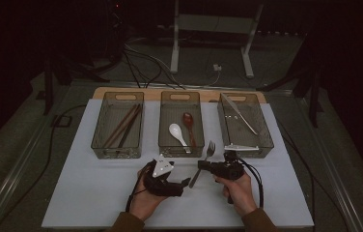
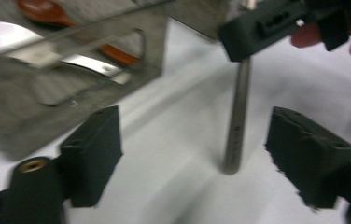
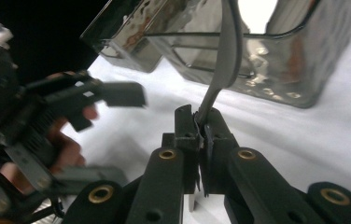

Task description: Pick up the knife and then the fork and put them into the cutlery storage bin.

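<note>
A metal fork [image 1: 209, 149] stands tilted in front of the middle bin, tines up and away from me, handle end low over the white mat. My right gripper [image 1: 202, 165] is shut on its handle; in the right gripper view the jaws [image 3: 204, 121] pinch the fork [image 3: 227, 51] just below its neck. My left gripper [image 1: 185, 182] is open near the handle's lower end. In the left gripper view the fork handle [image 2: 236, 121] rises between the spread left gripper [image 2: 194, 126] jaws and touches neither pad.
Three clear bins stand in a row behind the fork. The left bin [image 1: 97, 140] holds chopsticks [image 1: 121, 126]. The middle bin [image 1: 162, 145] holds a white spoon [image 1: 177, 133] and a brown spoon [image 1: 189, 123]. The right bin [image 1: 266, 135] holds a knife [image 1: 240, 113]. All rest on a white mat [image 1: 88, 188].
</note>
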A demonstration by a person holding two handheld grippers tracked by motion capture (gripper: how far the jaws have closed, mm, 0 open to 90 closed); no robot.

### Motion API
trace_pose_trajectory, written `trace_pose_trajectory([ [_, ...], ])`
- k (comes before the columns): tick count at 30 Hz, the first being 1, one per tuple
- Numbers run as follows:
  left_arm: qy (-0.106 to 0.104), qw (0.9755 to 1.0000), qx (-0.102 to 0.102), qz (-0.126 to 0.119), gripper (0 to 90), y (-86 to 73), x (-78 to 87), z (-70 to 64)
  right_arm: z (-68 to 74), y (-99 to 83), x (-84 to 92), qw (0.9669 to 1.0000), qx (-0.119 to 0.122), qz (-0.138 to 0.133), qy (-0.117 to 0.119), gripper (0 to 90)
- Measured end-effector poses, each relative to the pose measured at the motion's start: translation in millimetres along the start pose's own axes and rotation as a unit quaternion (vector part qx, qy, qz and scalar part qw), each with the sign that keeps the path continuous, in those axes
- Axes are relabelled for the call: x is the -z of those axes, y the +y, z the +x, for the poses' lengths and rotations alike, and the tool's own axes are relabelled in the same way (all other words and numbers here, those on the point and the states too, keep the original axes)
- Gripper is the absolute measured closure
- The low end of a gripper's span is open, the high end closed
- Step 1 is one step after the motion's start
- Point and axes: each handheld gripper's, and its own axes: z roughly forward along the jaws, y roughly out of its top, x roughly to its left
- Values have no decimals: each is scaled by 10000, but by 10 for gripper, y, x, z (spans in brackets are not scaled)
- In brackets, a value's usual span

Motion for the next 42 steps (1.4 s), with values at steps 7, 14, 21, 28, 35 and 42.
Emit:
trace_pose_trajectory([
  [7,309,9992,164,-184,88,38,268,219,-81,54,111,9999,-42,-65,-136,876],
  [14,638,9973,266,-267,21,-2,526,420,-175,167,276,9994,-95,-218,-258,876],
  [21,935,9952,204,-192,17,-92,719,551,-243,336,462,9983,-99,-415,-398,876],
  [28,1100,9934,270,-170,16,-183,836,617,-351,533,668,9959,-160,-669,-588,876],
  [35,1146,9929,296,-129,16,-226,865,647,-458,721,846,9934,-271,-823,-755,876],
  [42,1153,9928,316,-106,17,-243,846,650,-519,899,1032,9898,-284,-995,-974,876],
])
